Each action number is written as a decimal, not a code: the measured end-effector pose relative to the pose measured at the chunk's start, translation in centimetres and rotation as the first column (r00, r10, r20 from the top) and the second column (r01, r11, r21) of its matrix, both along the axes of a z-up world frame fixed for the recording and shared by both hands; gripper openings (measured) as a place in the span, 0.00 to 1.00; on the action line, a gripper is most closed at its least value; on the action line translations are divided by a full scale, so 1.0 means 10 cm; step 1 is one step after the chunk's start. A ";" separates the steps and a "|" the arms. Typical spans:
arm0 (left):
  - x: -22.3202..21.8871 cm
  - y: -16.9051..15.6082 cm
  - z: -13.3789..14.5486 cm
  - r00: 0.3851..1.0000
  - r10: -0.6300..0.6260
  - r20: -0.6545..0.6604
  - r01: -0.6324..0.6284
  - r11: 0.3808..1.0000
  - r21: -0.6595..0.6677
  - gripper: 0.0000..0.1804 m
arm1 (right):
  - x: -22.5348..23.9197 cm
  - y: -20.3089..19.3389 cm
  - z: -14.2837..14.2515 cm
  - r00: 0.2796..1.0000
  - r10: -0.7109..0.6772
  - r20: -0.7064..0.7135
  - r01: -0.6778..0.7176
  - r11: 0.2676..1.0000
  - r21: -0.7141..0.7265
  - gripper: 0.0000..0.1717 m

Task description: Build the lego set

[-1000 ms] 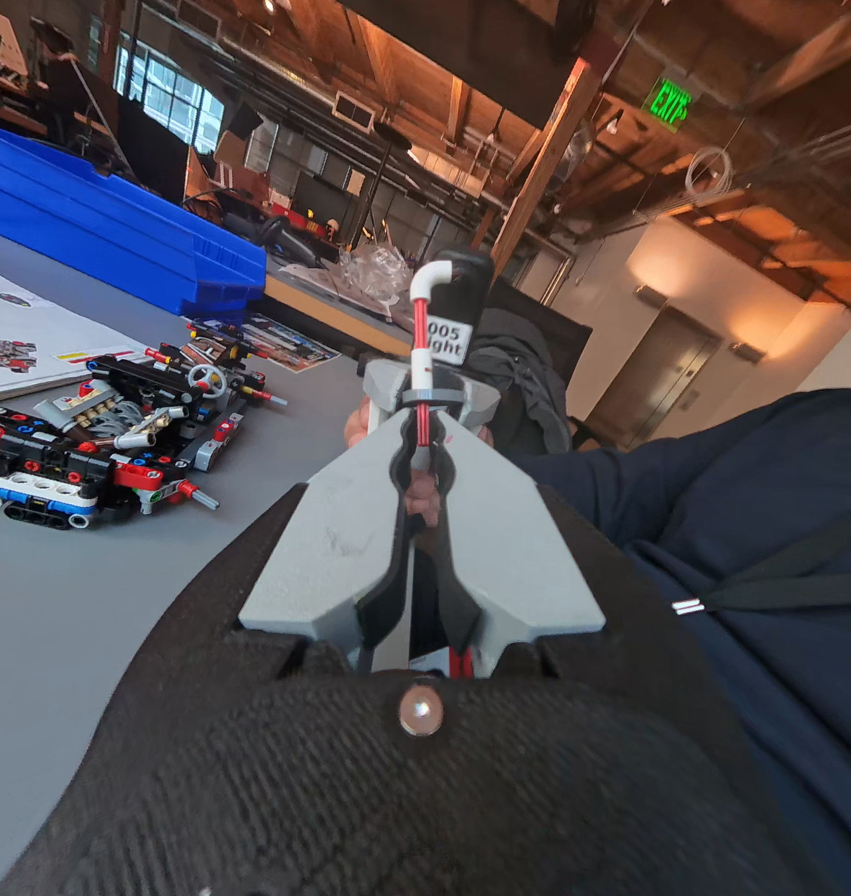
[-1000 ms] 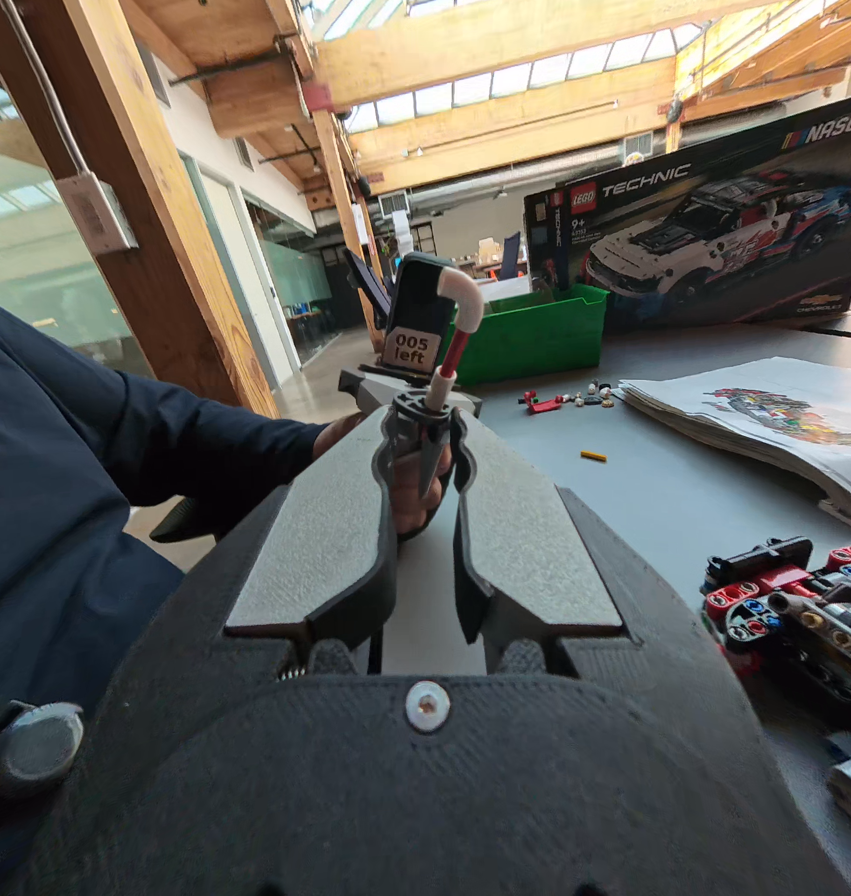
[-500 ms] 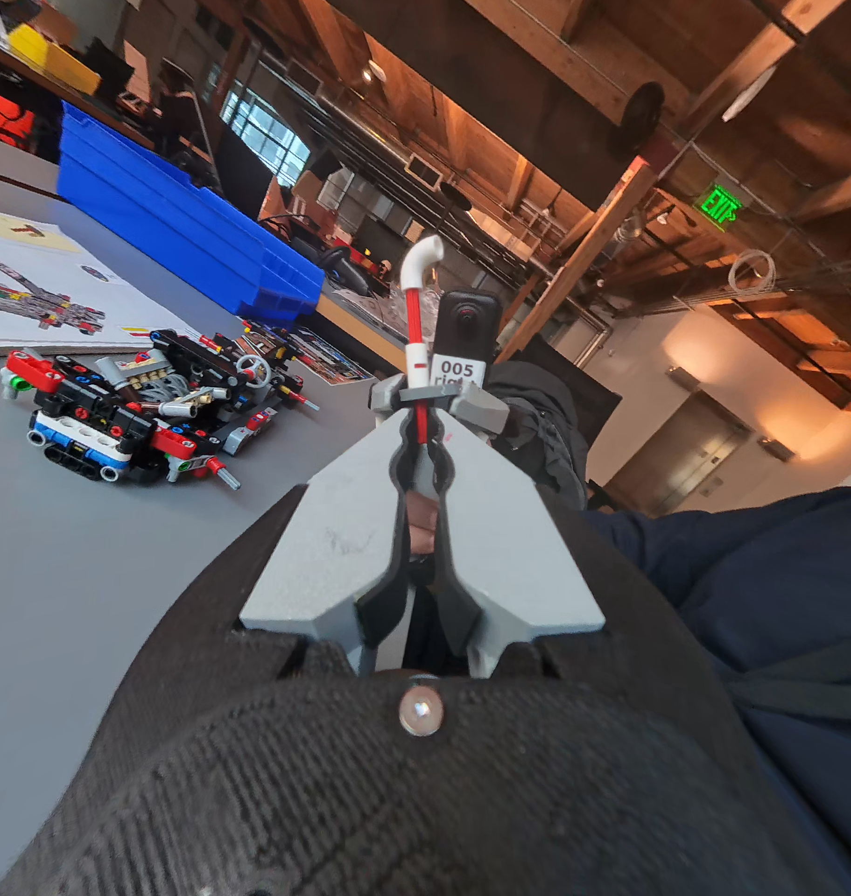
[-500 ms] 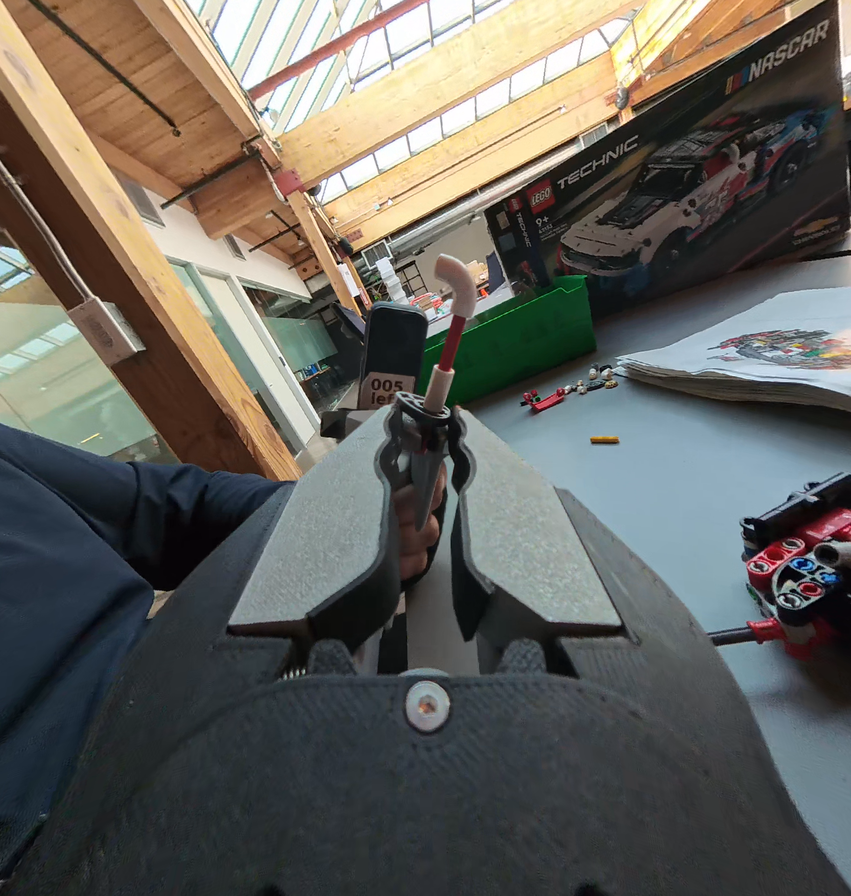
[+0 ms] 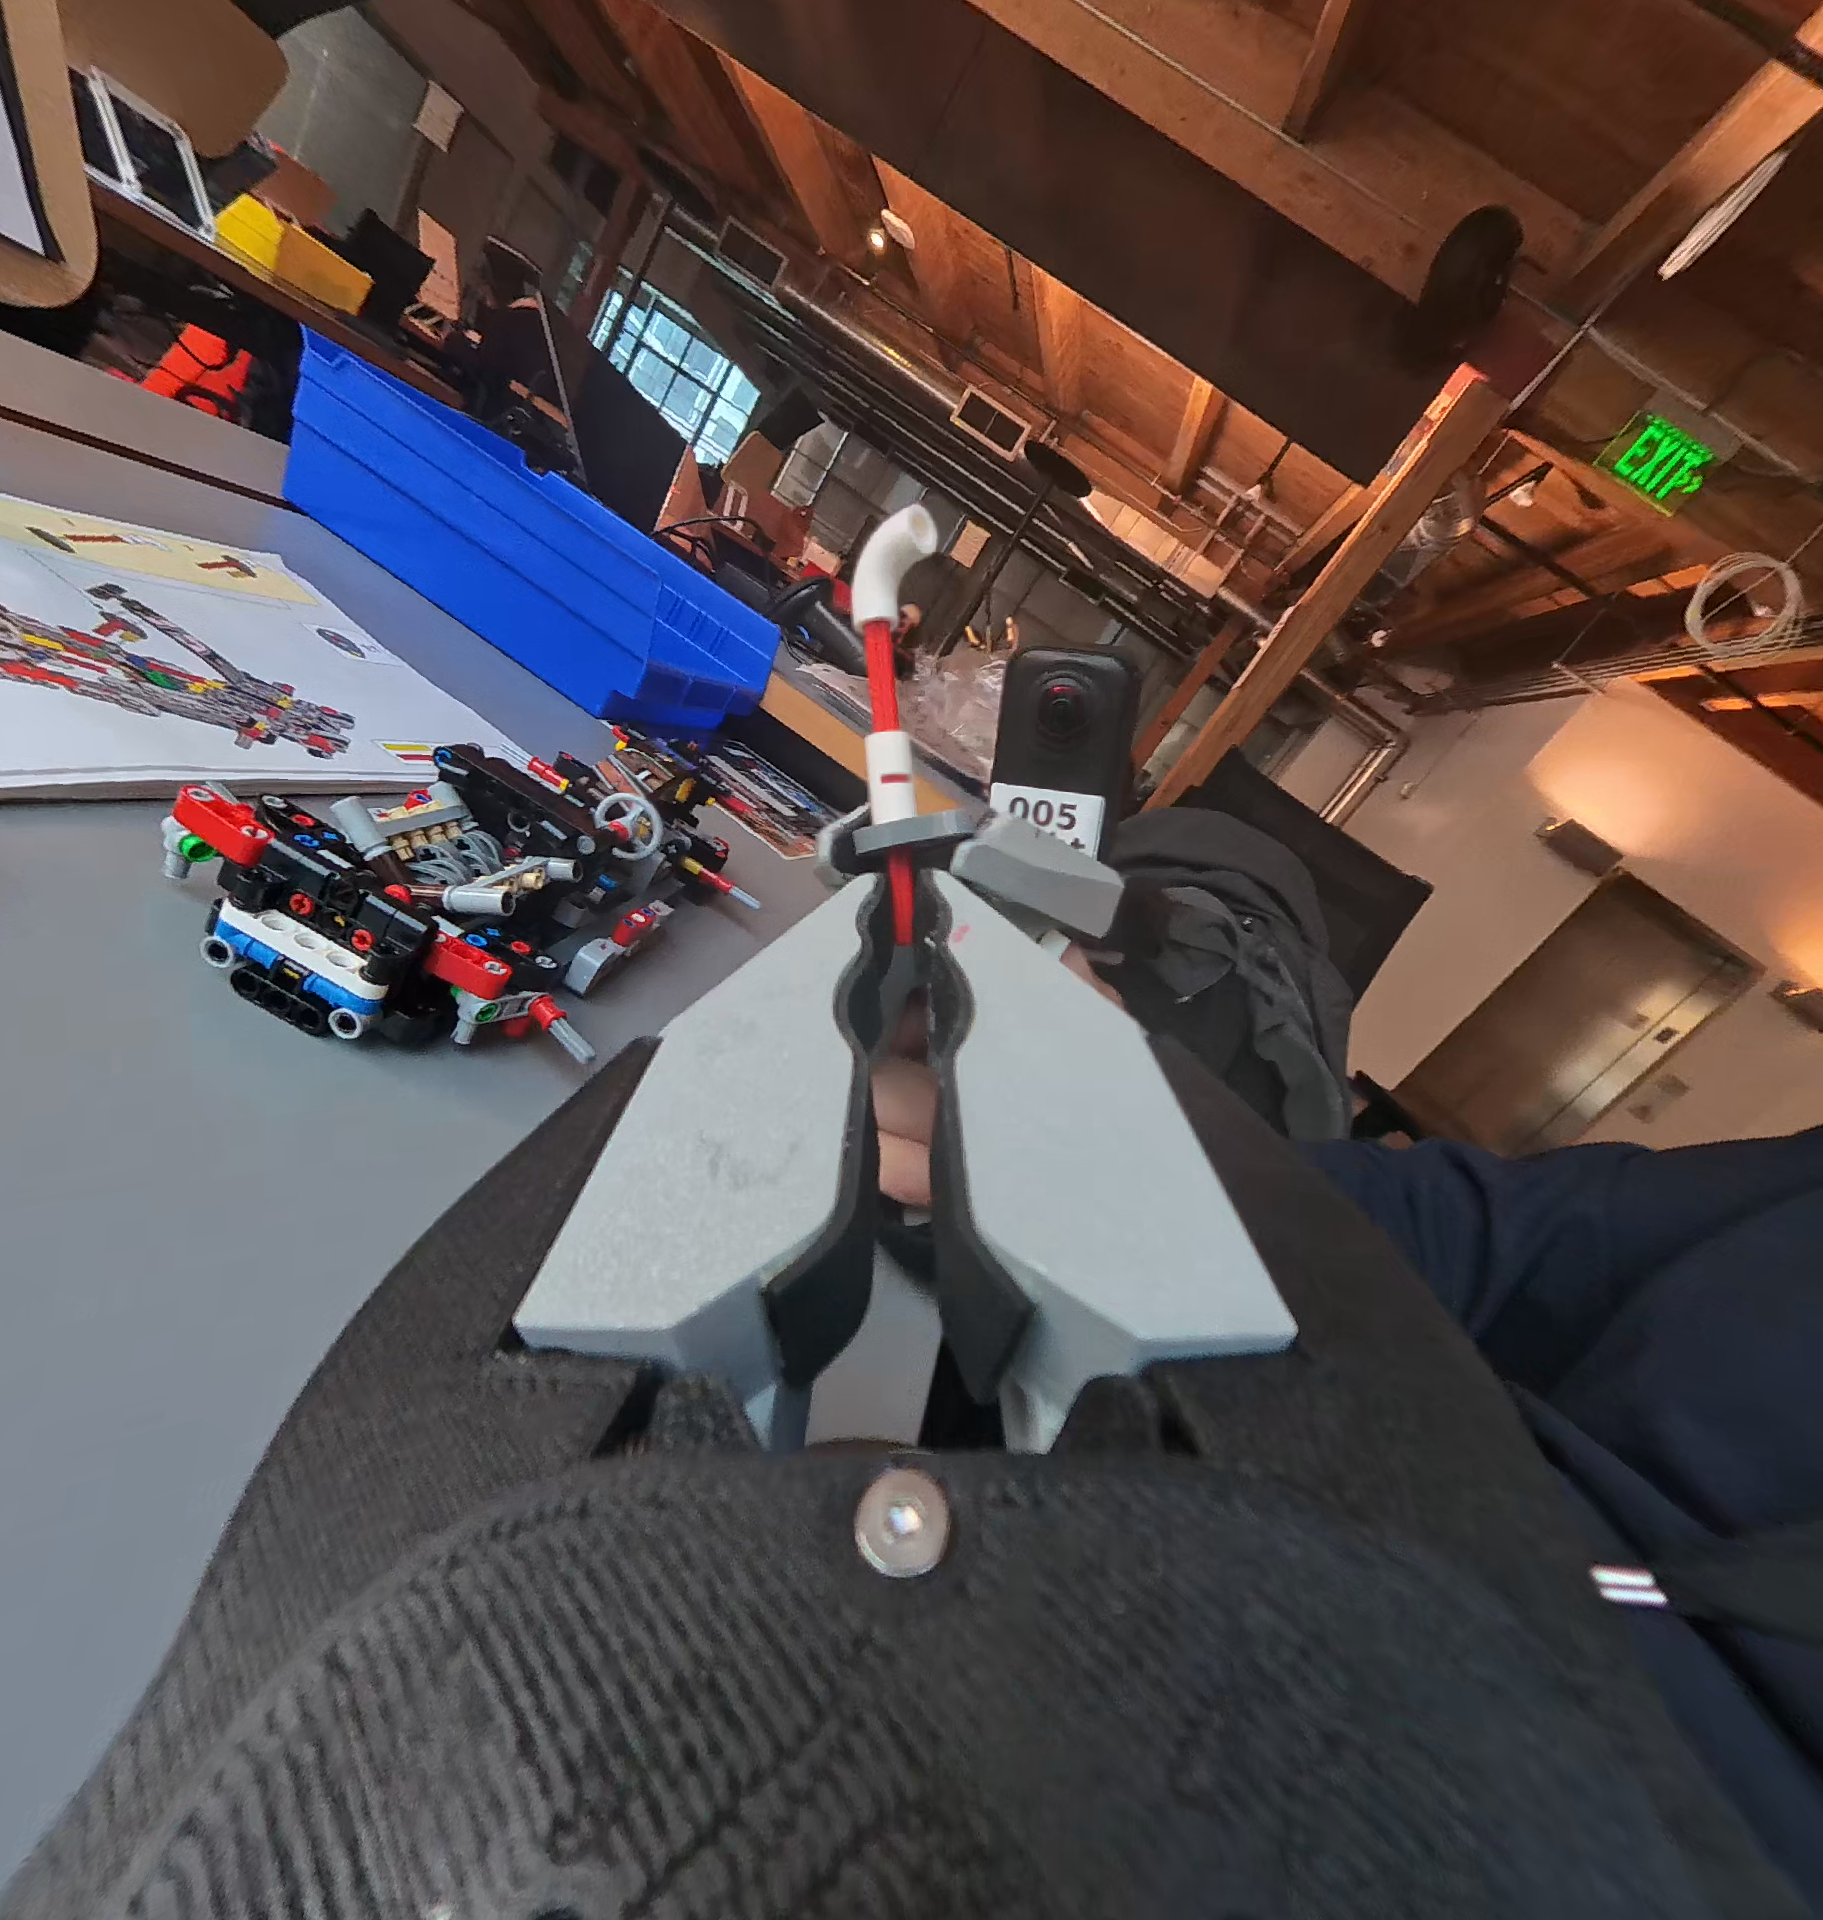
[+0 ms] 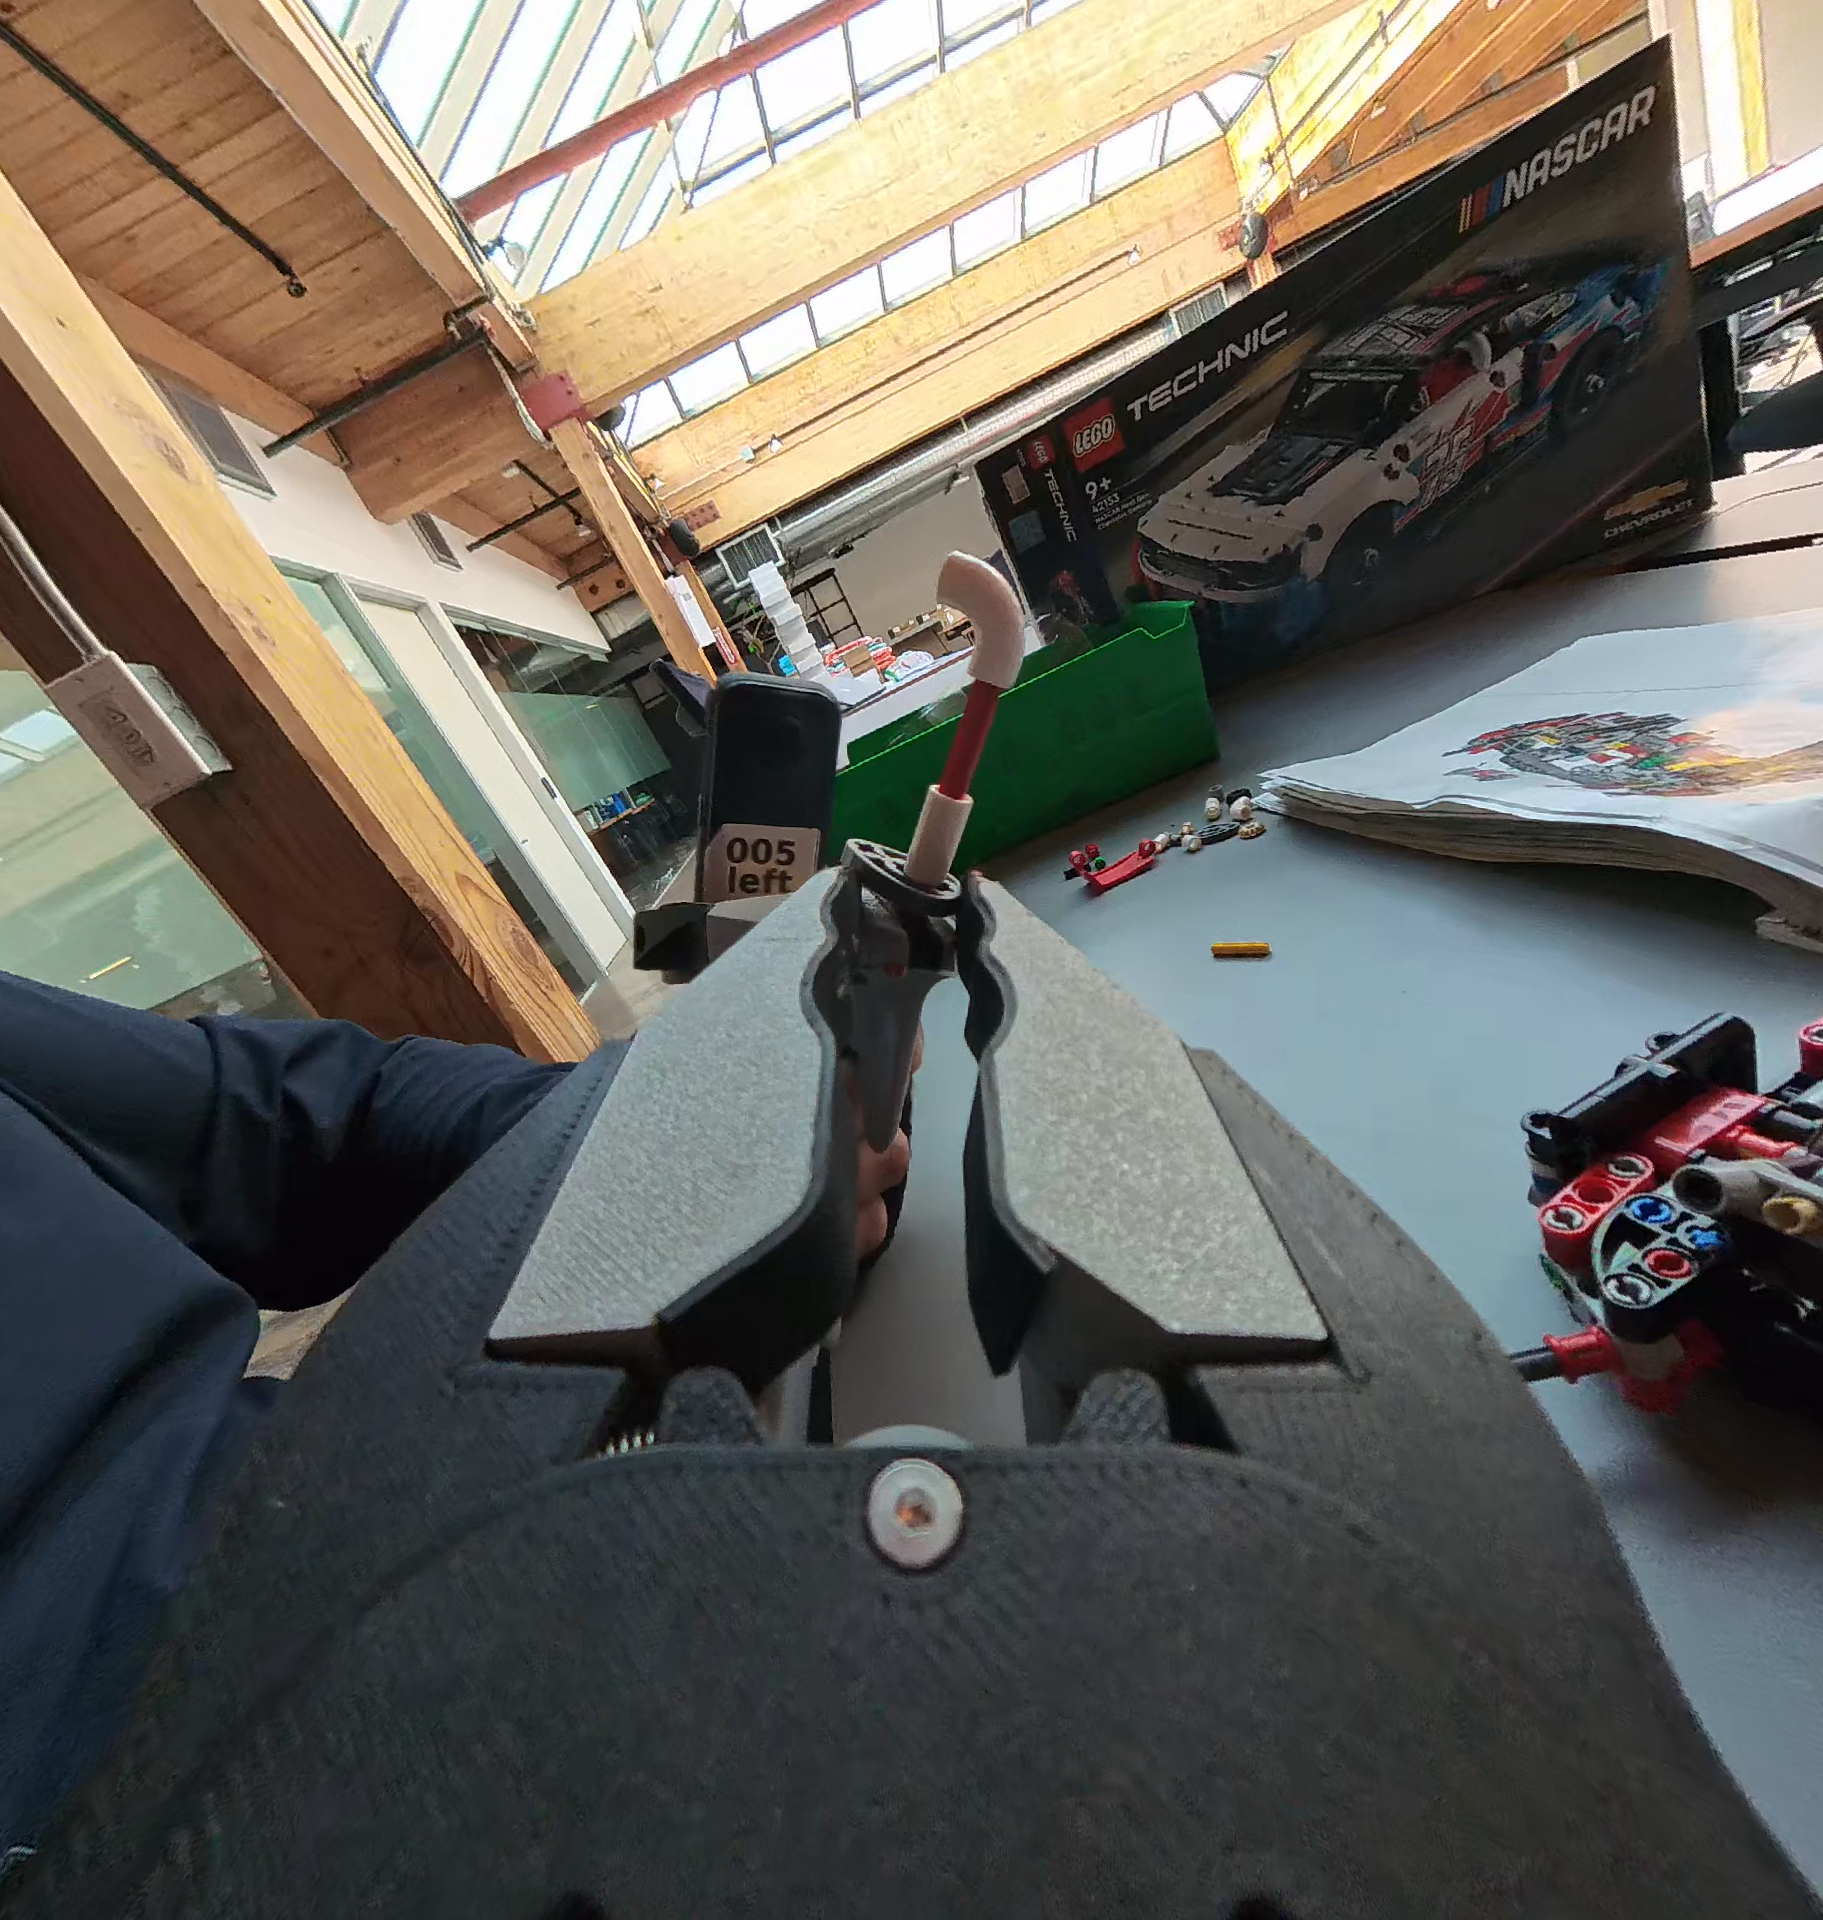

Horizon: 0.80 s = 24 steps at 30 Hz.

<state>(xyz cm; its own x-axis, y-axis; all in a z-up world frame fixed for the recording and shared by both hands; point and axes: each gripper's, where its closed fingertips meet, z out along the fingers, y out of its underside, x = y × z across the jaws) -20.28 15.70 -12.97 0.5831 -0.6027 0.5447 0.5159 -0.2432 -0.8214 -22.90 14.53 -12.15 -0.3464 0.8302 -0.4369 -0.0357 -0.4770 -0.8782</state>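
Observation:
My left gripper (image 5: 902, 920) is shut on a thin red axle (image 5: 899, 894) and holds it upright above the grey table (image 5: 159, 1195). The axle carries a white sleeve (image 5: 891, 774) and a white curved elbow (image 5: 886, 561) at its top. A flat dark grey piece (image 5: 907, 834) sits on the axle just under the sleeve. My right gripper (image 6: 907, 902) is shut on that grey piece (image 6: 902, 878) from the opposite side, tip to tip with the left one. The sleeve (image 6: 938, 831) and elbow (image 6: 980, 613) rise above its fingertips.
A half-built brick car chassis (image 5: 419, 894) lies on the table and also shows in the right wrist view (image 6: 1717, 1195). An open instruction booklet (image 5: 159, 665), a blue bin (image 5: 533, 582), a green bin (image 6: 1073, 727), the set's box (image 6: 1354, 416), loose small parts (image 6: 1177, 842) and a yellow pin (image 6: 1239, 949) stand around. Only a small space, under 4 cm, lies between the two pairs of fingers.
Both grippers have risen and tilted together with the axle assembly between them. The right fingers have closed a little on the grey piece. The left grasp has stayed shut on the axle.

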 end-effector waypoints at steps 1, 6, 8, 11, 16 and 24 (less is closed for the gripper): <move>0.00 0.01 -0.01 0.999 0.014 -0.044 -0.013 1.000 0.008 0.01 | 0.00 0.00 0.00 1.000 0.004 -0.003 -0.004 1.000 -0.001 0.09; -0.10 0.06 -0.16 0.835 0.117 -0.538 -0.104 0.993 0.054 0.00 | -0.01 0.02 -0.09 0.997 0.050 0.057 -0.053 0.997 0.052 0.10; -0.14 0.07 -0.28 0.634 0.156 -0.757 -0.111 0.988 0.110 0.00 | 0.01 0.04 -0.21 0.988 0.027 0.149 -0.052 0.985 0.166 0.12; -0.23 0.08 -0.32 0.234 0.286 -0.929 -0.069 0.958 0.277 0.01 | 0.07 0.06 -0.31 0.972 -0.055 0.227 -0.041 0.916 0.399 0.25; -0.30 0.08 -0.41 -0.141 0.391 -0.909 0.021 0.920 0.392 0.00 | 0.18 0.02 -0.42 0.933 -0.059 0.355 -0.152 0.829 0.538 0.24; -0.18 0.01 -0.29 -0.415 0.563 -0.715 0.193 0.822 0.535 0.00 | 0.24 -0.05 -0.32 0.913 0.163 0.375 -0.264 0.935 0.237 0.04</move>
